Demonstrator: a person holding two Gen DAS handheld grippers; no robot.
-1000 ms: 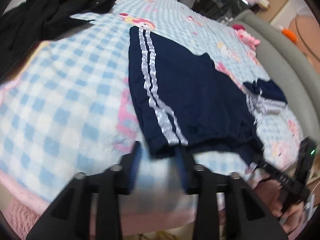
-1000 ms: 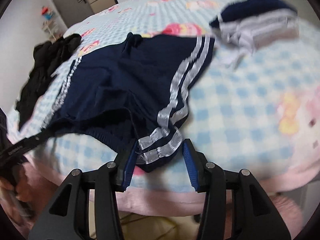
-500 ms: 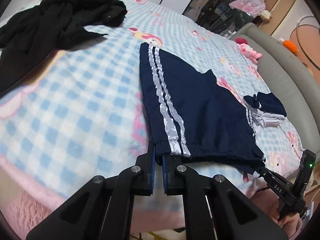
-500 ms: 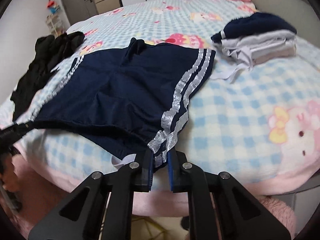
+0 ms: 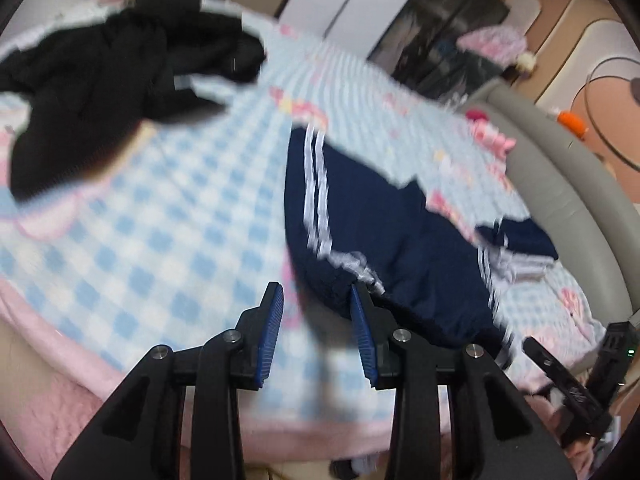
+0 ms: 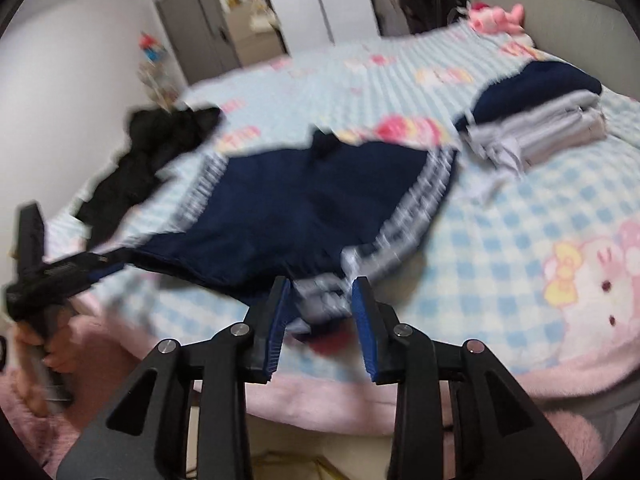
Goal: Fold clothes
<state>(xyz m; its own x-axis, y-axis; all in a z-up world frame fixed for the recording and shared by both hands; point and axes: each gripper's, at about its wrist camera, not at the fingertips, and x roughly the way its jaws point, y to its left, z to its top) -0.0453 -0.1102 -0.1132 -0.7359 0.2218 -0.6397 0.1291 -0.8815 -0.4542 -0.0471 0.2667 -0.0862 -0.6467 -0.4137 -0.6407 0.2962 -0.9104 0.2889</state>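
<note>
Navy shorts [image 6: 320,200] (blurred) seemingly freed; each gripper just opened.

Navy shorts [image 5: 400,240], white stripes; blue-white checked blanket [image 5: 160,220]; black clothes [image 5: 100,80].

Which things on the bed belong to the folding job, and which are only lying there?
Job:
- navy shorts
- folded pile
- black clothes, unfolded
- left tool, right tool

Lying about:
- pink plush toy
- checked blanket

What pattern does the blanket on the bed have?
The blanket has a light blue and white check with pink cartoon figures; the right wrist view shows it best.
</note>
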